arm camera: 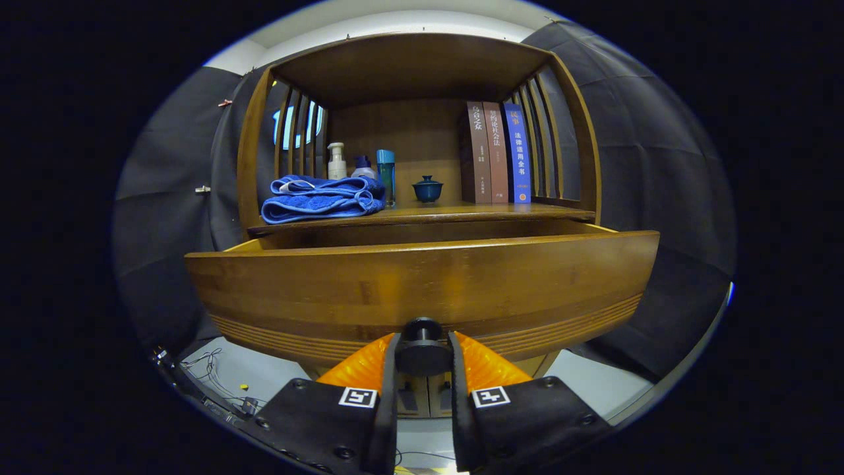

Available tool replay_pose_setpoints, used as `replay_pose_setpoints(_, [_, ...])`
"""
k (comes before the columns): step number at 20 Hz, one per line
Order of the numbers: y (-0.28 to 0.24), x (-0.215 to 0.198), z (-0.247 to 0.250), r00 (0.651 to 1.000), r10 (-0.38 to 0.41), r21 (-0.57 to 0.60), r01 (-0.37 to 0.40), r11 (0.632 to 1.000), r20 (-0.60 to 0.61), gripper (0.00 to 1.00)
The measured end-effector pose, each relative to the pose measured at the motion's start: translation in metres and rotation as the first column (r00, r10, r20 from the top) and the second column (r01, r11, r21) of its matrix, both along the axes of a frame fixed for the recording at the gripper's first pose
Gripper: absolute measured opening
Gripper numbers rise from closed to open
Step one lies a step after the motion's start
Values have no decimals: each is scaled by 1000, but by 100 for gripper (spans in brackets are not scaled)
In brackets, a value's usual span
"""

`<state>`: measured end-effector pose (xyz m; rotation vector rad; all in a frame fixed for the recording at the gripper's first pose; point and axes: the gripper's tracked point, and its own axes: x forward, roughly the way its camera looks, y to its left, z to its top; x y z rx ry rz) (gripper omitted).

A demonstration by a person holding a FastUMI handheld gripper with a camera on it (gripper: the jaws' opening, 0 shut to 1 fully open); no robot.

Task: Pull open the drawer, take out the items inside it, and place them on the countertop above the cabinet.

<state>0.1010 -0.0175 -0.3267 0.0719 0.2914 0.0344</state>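
Claw (422,359) clamped on drawer knob (422,346); drawer (422,290) pulled out. Risk: knob slips if pull goes off-axis.

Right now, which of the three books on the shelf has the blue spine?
The blue book, last in the row, beside the slatted side of the cabinet. The other two books are brown. The gripper is shut on the drawer knob.

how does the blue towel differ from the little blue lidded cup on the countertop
The blue towel is soft cloth, folded into a wide, low pile; the lidded cup is hard, small and upright with a knobbed lid. The towel is a brighter blue, the cup darker. Both sit on the countertop, beyond the gripper, whose jaws grip the drawer knob.
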Motion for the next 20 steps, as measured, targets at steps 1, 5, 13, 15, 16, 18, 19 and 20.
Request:
replay_pose_setpoints(1, [-1,-6,0,1000,1,3,-1,1000,1,37])
replay_pose_setpoints(5, [-2,-22,1,1000,4,11,-4,1000,-6,38])
replay_pose_setpoints(13, [-2,-34,-7,1000,-1,-17,1,1000,-9,38])
replay_pose_setpoints(15, [-2,-36,-7,1000,4,-34,-5,999,-11,40])
replay_pose_setpoints(16, [-3,-35,-7,1000,4,-41,-5,999,-14,42])
replay_pose_setpoints(18, [1,-39,-15,999,24,-31,-25,999,-40,51])
replay_pose_setpoints(19, [2,-39,-22,998,33,-23,-34,999,-62,67])
replay_pose_setpoints(20, [1,-38,-30,997,29,-14,-30,999,-76,83])
